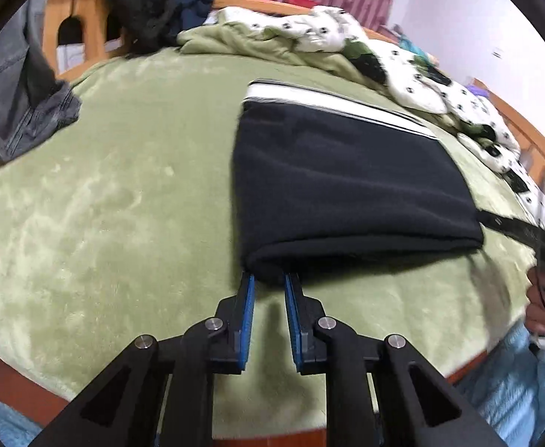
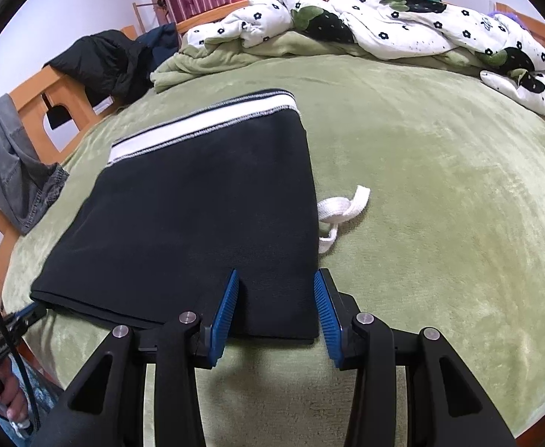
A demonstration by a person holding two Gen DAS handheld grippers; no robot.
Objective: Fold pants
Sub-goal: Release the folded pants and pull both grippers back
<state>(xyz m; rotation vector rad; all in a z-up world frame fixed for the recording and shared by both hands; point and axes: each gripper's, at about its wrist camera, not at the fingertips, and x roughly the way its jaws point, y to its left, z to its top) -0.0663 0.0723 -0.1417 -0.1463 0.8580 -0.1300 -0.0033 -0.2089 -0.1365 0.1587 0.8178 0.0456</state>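
Black pants lie folded into a flat rectangle on the green blanket, with a white band along the far edge. My left gripper is at the near left corner, and its blue pads pinch the rounded fold there. My right gripper straddles the near right corner. One pad rests over the cloth, the other stands just outside the right edge, and the cloth between them lies flat and unpinched. A white drawstring sticks out from the right side.
A flowered white quilt and a bunched green cover lie along the far side. Grey jeans hang over the wooden bed frame, beside a dark jacket. A hand in a fluffy blue sleeve holds the right gripper.
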